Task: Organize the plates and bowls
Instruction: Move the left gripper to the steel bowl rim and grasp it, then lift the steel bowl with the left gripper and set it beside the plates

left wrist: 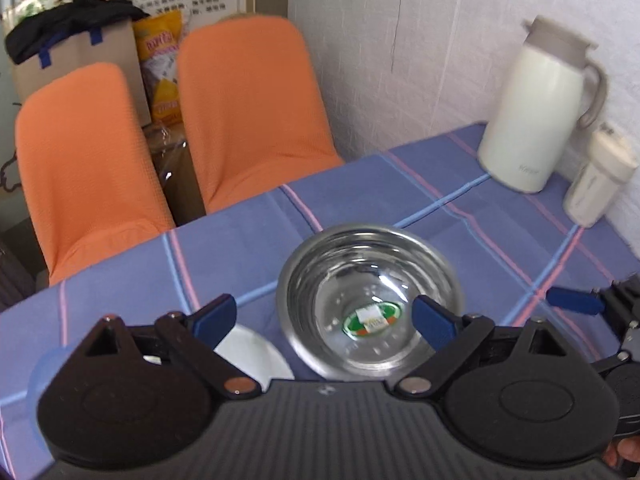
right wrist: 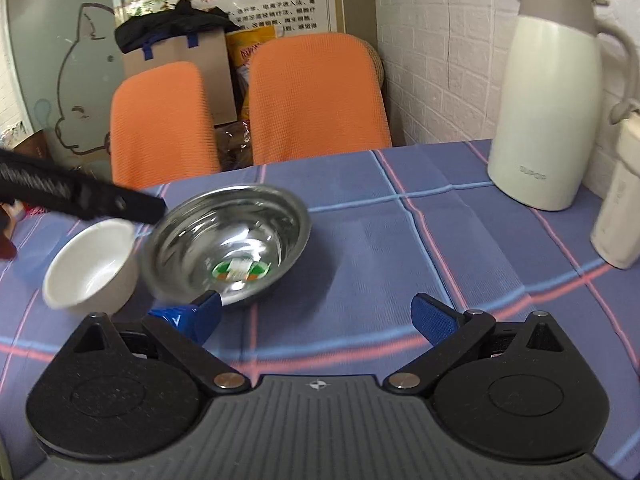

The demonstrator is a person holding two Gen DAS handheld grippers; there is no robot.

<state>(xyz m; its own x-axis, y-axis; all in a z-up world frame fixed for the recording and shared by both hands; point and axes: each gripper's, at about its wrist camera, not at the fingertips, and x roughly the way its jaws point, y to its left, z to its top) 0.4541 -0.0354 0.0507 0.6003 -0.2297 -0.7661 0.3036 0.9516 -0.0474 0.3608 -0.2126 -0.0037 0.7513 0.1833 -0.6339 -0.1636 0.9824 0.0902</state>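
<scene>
Steel bowl (right wrist: 230, 242) on the checked tablecloth (right wrist: 400, 248), tilted, a green-and-orange sticker (right wrist: 240, 270) on its inner base. White bowl (right wrist: 92, 264) just left of it, rims close; contact cannot be told. Left gripper (left wrist: 324, 316) released, fingers spread above both bowls, its right finger (left wrist: 434, 320) over the steel bowl's interior. Right gripper (right wrist: 316, 320) released, fingers wide; its left finger (right wrist: 196, 316) at the steel bowl's near rim. Jug (right wrist: 554, 96) and flask (right wrist: 620, 196) stand far right by the wall. Two orange chairs (right wrist: 316, 96) beyond the far edge.
</scene>
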